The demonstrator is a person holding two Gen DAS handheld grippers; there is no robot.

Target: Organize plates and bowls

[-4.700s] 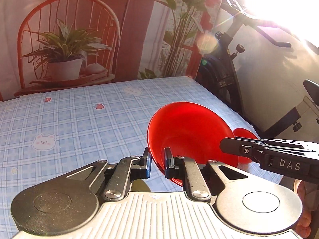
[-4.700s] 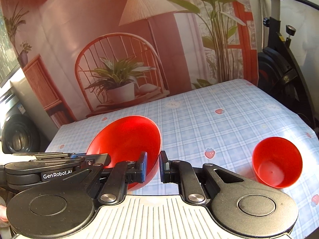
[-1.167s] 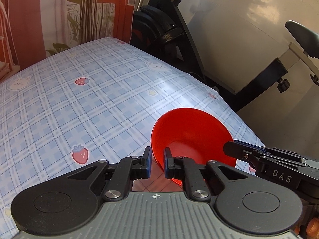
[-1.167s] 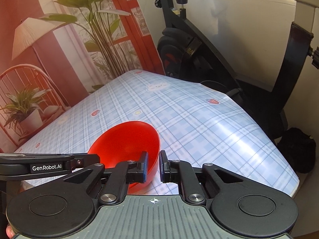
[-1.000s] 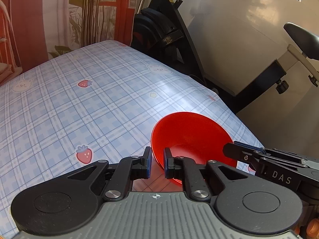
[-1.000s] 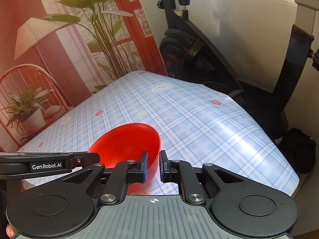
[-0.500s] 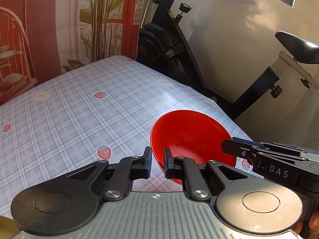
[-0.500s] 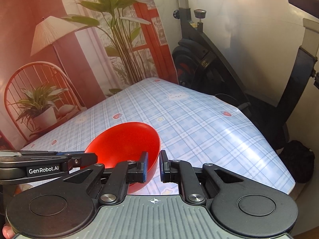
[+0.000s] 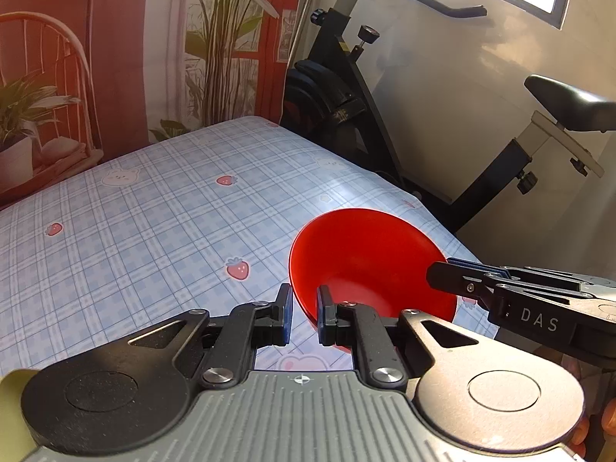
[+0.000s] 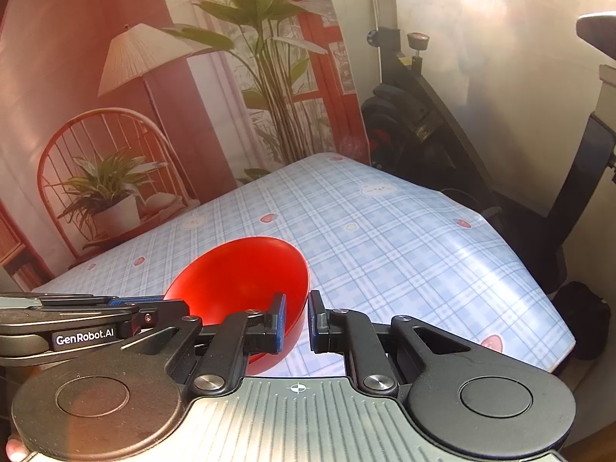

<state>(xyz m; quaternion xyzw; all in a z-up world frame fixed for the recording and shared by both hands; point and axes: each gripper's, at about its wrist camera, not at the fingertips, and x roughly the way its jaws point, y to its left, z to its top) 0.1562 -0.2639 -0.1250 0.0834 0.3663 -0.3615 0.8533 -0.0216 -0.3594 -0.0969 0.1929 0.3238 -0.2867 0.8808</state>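
Observation:
A red bowl [image 9: 369, 261] is held above the blue checked tablecloth [image 9: 154, 223] by both grippers at once. My left gripper [image 9: 304, 313] is shut on the bowl's near-left rim, one finger inside and one outside. My right gripper [image 10: 296, 325] is shut on the opposite rim of the same bowl [image 10: 242, 281]. The right gripper's fingers [image 9: 454, 279] show at the right of the left wrist view, and the left gripper's fingers [image 10: 154, 313] show at the left of the right wrist view. The bowl tilts slightly and looks empty.
An exercise bike [image 9: 346, 88] stands just past the table's right edge [image 10: 539, 296]. A backdrop with a printed chair, plant and lamp [image 10: 115, 177] hangs behind the table. The table's near right corner [image 10: 562, 350] lies close to the right gripper.
Both grippers have carried the bowl a little upward and turned left, so more of the backdrop and tabletop shows. The grip on the bowl is unchanged. A smaller red bowl seen much earlier is out of view.

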